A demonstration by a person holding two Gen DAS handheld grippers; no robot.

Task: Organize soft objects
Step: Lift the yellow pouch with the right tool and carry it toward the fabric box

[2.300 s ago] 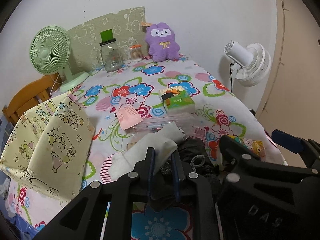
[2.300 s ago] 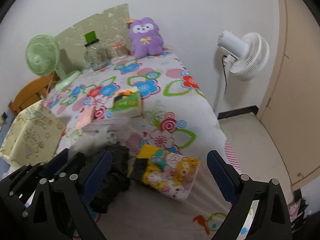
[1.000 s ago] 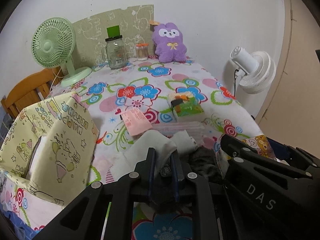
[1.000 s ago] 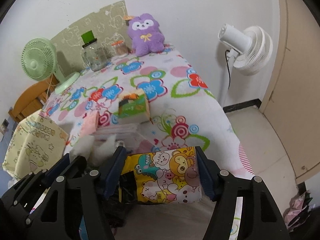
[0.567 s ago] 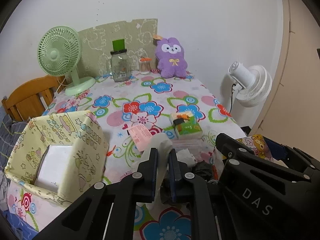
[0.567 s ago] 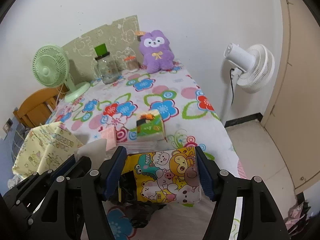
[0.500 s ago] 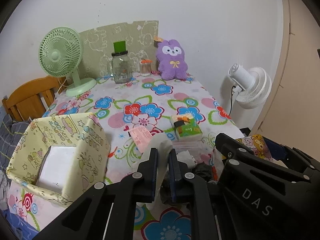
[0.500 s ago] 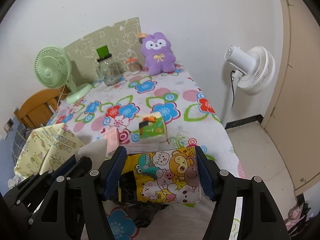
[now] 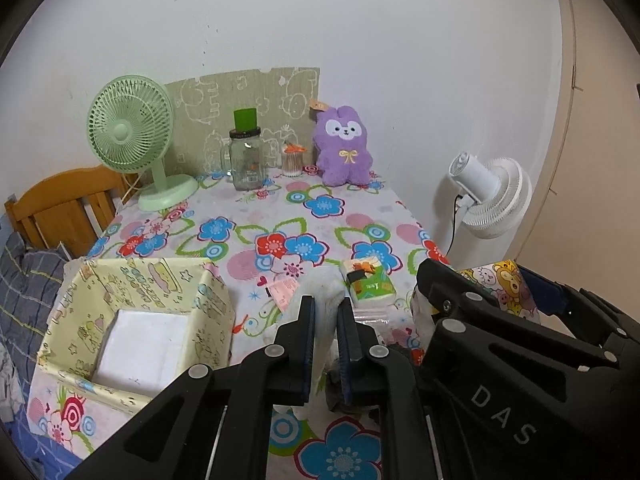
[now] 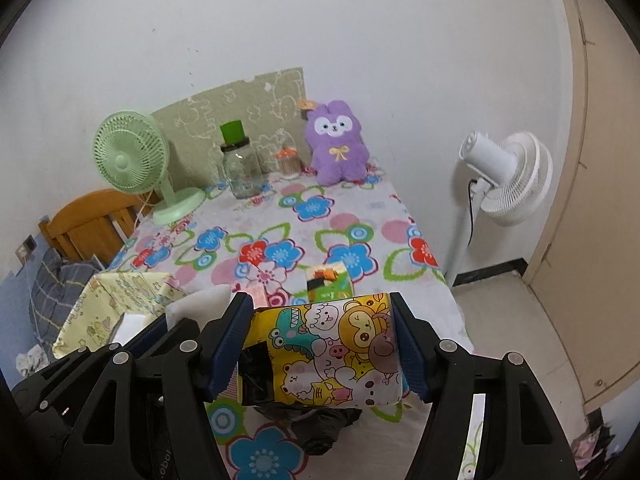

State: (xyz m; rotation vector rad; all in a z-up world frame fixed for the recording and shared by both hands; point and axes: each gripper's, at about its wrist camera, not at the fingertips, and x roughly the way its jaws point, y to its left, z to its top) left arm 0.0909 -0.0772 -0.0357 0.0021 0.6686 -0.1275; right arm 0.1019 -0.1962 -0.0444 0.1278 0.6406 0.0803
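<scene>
The left tongs (image 9: 325, 322) are pinching a white cloth (image 9: 320, 292) at lower centre; the right tongs (image 10: 322, 344) are clamping a cartoon-print pouch (image 10: 332, 356) between wide-set pads.

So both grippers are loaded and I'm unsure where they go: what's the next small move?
Probably carry the left gripper, shut on the white cloth, over the open yellow box at its left and release; the right gripper holds the cartoon pouch.
</scene>
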